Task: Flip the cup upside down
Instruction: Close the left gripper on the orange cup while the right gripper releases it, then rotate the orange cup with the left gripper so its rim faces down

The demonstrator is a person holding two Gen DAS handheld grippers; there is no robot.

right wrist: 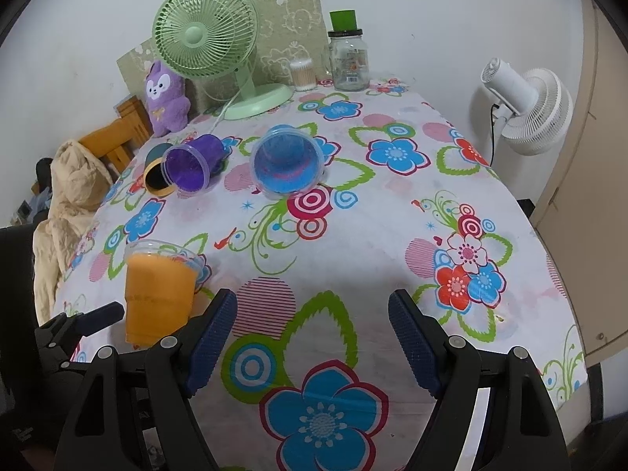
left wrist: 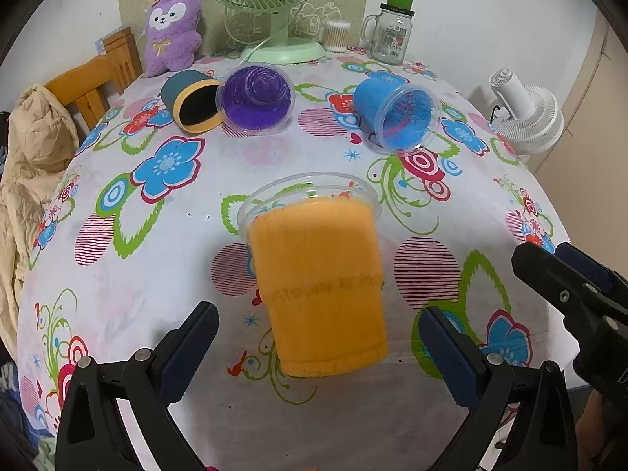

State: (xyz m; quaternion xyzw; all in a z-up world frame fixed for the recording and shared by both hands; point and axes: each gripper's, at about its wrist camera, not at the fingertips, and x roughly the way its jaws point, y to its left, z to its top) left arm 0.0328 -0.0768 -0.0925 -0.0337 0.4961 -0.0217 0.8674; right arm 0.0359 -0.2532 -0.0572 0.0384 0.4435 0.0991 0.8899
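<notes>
An orange cup [left wrist: 320, 286] with a clear rim stands on the flowered tablecloth, its clear rim at the far end; it also shows in the right wrist view [right wrist: 157, 294] at the left. My left gripper [left wrist: 318, 337] is open, its fingers on either side of the cup's near end, not touching it. My right gripper [right wrist: 312, 337] is open and empty over the cloth, to the right of the cup. A purple cup [left wrist: 257, 98], a blue cup [left wrist: 400, 114] and a dark cup with a yellow rim [left wrist: 192, 106] lie on their sides farther back.
A green desk fan [right wrist: 208, 47], a purple plush toy [right wrist: 163, 98], a glass jar with a green lid [right wrist: 347, 55] and a cotton swab box [right wrist: 302, 74] stand at the table's back. A white fan [right wrist: 530, 110] stands right of the table, a wooden chair [left wrist: 86, 86] left.
</notes>
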